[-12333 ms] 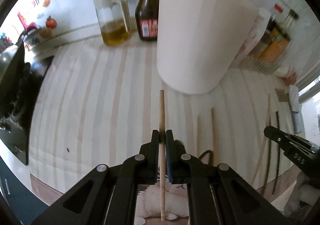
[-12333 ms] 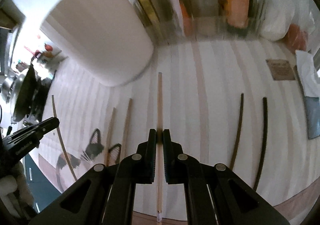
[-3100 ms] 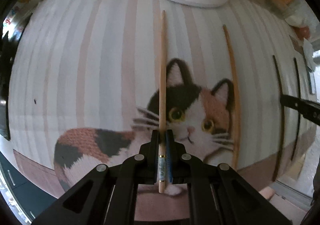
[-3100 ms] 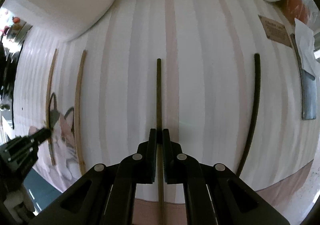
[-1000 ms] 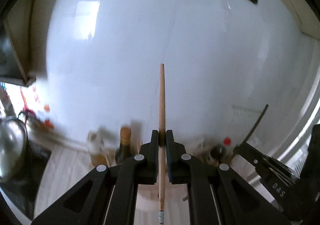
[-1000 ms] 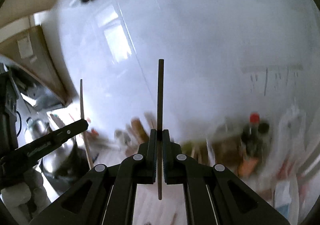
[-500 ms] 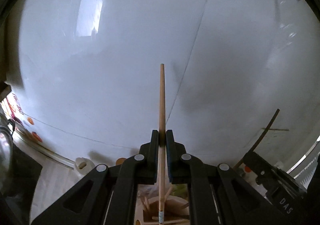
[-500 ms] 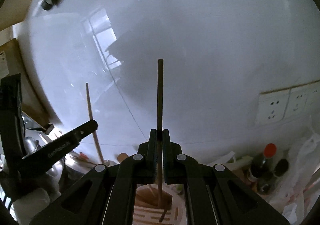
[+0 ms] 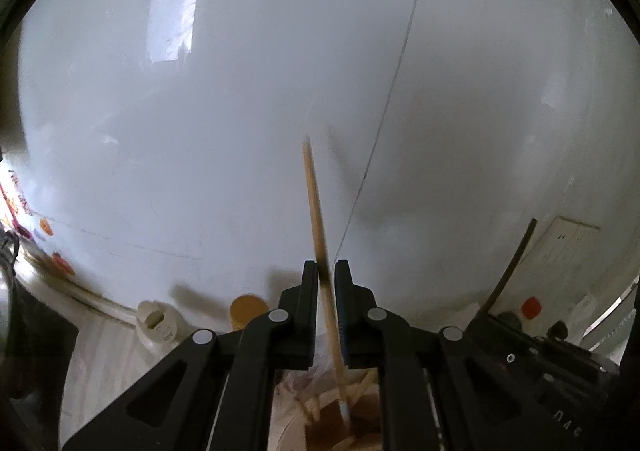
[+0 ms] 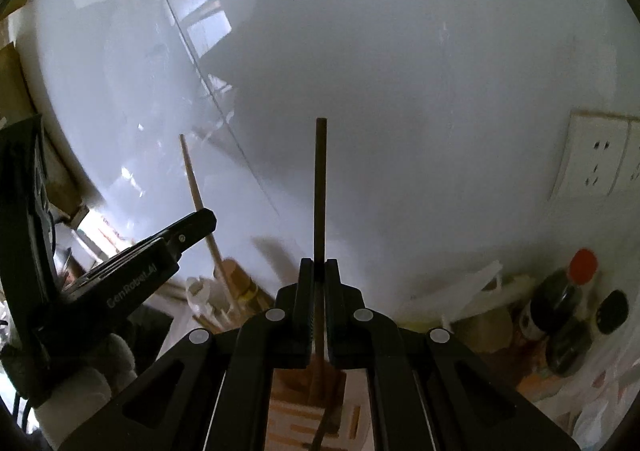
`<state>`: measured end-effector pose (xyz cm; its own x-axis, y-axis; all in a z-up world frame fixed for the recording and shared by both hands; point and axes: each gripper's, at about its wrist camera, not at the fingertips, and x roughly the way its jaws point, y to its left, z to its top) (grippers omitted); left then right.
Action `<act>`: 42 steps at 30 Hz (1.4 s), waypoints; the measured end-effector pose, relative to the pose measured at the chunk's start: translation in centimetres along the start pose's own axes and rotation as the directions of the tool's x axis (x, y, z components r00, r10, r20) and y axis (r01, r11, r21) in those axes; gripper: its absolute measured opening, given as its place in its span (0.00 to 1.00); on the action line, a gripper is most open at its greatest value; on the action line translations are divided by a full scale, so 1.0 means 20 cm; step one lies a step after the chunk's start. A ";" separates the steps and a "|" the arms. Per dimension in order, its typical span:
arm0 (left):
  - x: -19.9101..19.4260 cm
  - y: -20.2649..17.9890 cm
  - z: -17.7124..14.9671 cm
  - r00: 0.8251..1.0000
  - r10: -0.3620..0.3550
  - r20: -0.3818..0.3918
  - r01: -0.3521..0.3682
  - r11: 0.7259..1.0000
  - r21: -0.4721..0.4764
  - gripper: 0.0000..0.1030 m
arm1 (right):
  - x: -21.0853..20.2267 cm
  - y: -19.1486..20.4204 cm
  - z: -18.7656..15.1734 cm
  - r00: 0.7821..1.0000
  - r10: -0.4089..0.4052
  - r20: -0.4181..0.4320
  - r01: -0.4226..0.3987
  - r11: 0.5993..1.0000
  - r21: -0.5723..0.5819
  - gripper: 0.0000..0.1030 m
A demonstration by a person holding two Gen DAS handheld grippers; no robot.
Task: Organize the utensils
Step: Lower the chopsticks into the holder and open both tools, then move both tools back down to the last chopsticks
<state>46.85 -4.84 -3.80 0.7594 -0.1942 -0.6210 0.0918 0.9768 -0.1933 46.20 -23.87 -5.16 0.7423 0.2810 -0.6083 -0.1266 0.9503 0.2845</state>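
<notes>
My left gripper [image 9: 327,271] hangs over the white utensil holder [image 9: 296,423]. Its jaws are opening, and the light wooden chopstick [image 9: 314,203] stands tilted and loose in the gap, its lower tip down inside the holder. My right gripper [image 10: 319,265] is shut on a dark chopstick [image 10: 321,179], held upright with its lower end dipping into the holder [image 10: 288,419], where other chopsticks stand. In the right wrist view the left gripper [image 10: 200,223] shows at the left with its light chopstick [image 10: 194,179]. The left wrist view catches the dark chopstick [image 9: 516,255] at the right.
A white wall fills the background, with a socket plate [image 10: 596,159] on the right. An oil jar [image 9: 156,321] and a bottle cap [image 9: 248,307] stand left of the holder. Dark sauce bottles [image 10: 576,279] and plastic bags crowd the right. A gloved hand [image 10: 80,391] holds the left gripper.
Both grippers have sunk closer to the holder. The light chopstick, straight in the left jaws before, now leans left in a widened gap. The right grip is unchanged.
</notes>
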 end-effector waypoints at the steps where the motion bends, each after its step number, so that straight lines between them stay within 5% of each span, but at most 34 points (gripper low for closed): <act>1: -0.01 0.01 -0.01 1.000 0.004 -0.006 -0.004 1.000 -0.001 0.09 | 0.00 0.00 -0.01 1.000 0.002 -0.009 -0.002 1.000 -0.001 0.06; 4: -0.06 0.00 -0.04 1.000 0.021 -0.016 -0.021 1.000 -0.006 0.13 | 0.01 -0.02 -0.04 0.999 0.007 -0.039 -0.007 1.000 -0.001 0.06; 6: -0.11 -0.01 -0.05 0.999 0.049 -0.019 -0.049 0.999 -0.002 0.31 | -0.01 -0.02 -0.05 0.999 0.004 -0.045 -0.004 1.000 0.002 0.06; 8: -0.19 0.00 -0.05 0.997 0.073 0.004 -0.073 0.997 -0.009 0.74 | -0.05 -0.03 -0.05 0.999 -0.004 -0.042 0.004 1.000 0.001 0.07; 9: -0.22 0.01 -0.07 0.996 0.084 0.016 -0.083 0.996 -0.014 0.80 | -0.07 -0.02 -0.05 0.999 -0.006 -0.040 0.005 1.000 -0.001 0.10; 11: -0.30 0.03 -0.08 0.994 0.108 0.032 -0.108 0.994 -0.024 0.84 | -0.12 -0.02 -0.05 0.999 -0.014 -0.030 0.014 1.000 -0.003 0.33; 15: -0.40 0.08 -0.12 0.988 0.154 0.026 -0.153 0.988 -0.020 1.00 | -0.25 -0.03 -0.06 1.000 -0.025 0.000 0.025 1.000 0.009 0.48; 18: -0.48 0.08 -0.20 0.977 0.209 0.029 -0.210 0.978 0.008 1.00 | -0.34 -0.03 -0.09 0.999 -0.051 0.016 0.051 0.999 0.011 0.66; 20: -0.52 0.08 -0.26 0.974 0.226 0.006 -0.226 0.974 0.019 1.00 | -0.41 -0.02 -0.14 0.995 -0.098 0.023 0.099 0.995 -0.006 0.91; 22: -0.53 0.10 -0.34 0.974 0.224 -0.015 -0.224 0.974 0.019 1.00 | -0.47 -0.02 -0.20 0.990 -0.140 0.026 0.141 0.990 -0.022 0.97; 29: -0.51 0.03 -0.66 0.963 0.211 -0.166 -0.202 0.977 0.070 1.00 | -0.58 -0.17 -0.50 0.972 -0.230 -0.041 0.231 0.973 0.023 0.99; 32: -0.46 -0.03 -0.83 0.945 0.213 -0.248 -0.194 0.976 0.102 1.00 | -0.58 -0.27 -0.65 0.961 -0.253 -0.110 0.259 0.965 0.042 0.99; 39: -0.26 -0.18 -1.23 0.873 0.232 -0.429 -0.170 0.969 0.177 1.00 | -0.54 -0.58 -1.06 0.905 -0.314 -0.286 0.356 0.928 0.106 0.99; 42: -0.16 -0.22 -1.37 0.837 0.232 -0.496 -0.152 0.969 0.197 0.98 | -0.52 -0.73 -1.22 0.873 -0.328 -0.360 0.400 0.905 0.144 0.91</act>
<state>26.32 -10.89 -21.84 0.3368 0.0197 -0.9414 0.1005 0.9933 0.0568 24.30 -37.49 -20.98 0.4529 -0.0184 -0.8914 0.2768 0.9533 0.1210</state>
